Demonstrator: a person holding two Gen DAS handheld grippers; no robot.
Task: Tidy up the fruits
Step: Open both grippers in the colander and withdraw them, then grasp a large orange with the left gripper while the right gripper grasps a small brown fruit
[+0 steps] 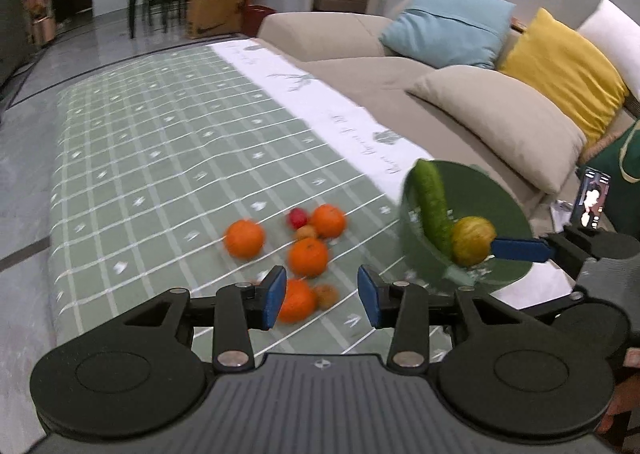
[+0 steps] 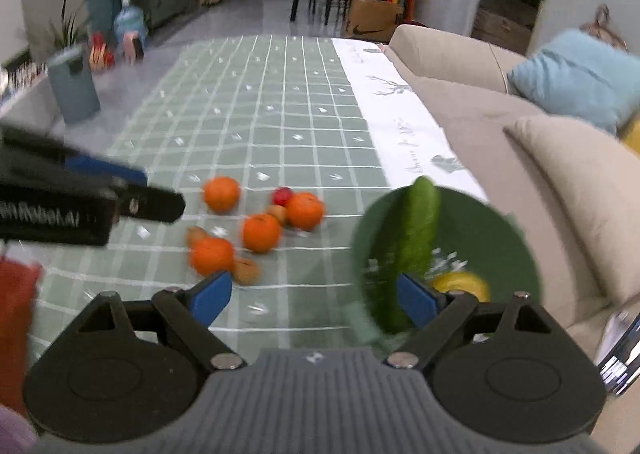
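Note:
Several oranges point(image 1: 244, 238) point(image 2: 221, 193) lie loose on the green checked tablecloth point(image 1: 160, 157) with a small red fruit point(image 1: 297, 217) point(image 2: 282, 196) and small brown fruits point(image 1: 326, 296) point(image 2: 246, 270). To their right, a green bowl point(image 1: 508, 197) point(image 2: 500, 234) holds a cucumber point(image 1: 432, 201) point(image 2: 416, 230) and a yellow-green fruit point(image 1: 474, 240) point(image 2: 460, 284). My left gripper point(image 1: 322, 298) hangs open above the nearest oranges, with nothing between its pads. My right gripper point(image 2: 316, 298) is wide open over the bowl's near left rim and holds nothing. One of its blue fingers point(image 1: 520, 248) reaches beside the yellow-green fruit.
A beige sofa point(image 1: 360, 73) with blue, yellow and beige cushions runs along the table's right side. A phone point(image 1: 591, 197) stands right of the bowl. A grey container point(image 2: 74, 87) sits at the far left table edge. A person's red sleeve point(image 2: 16, 294) shows at left.

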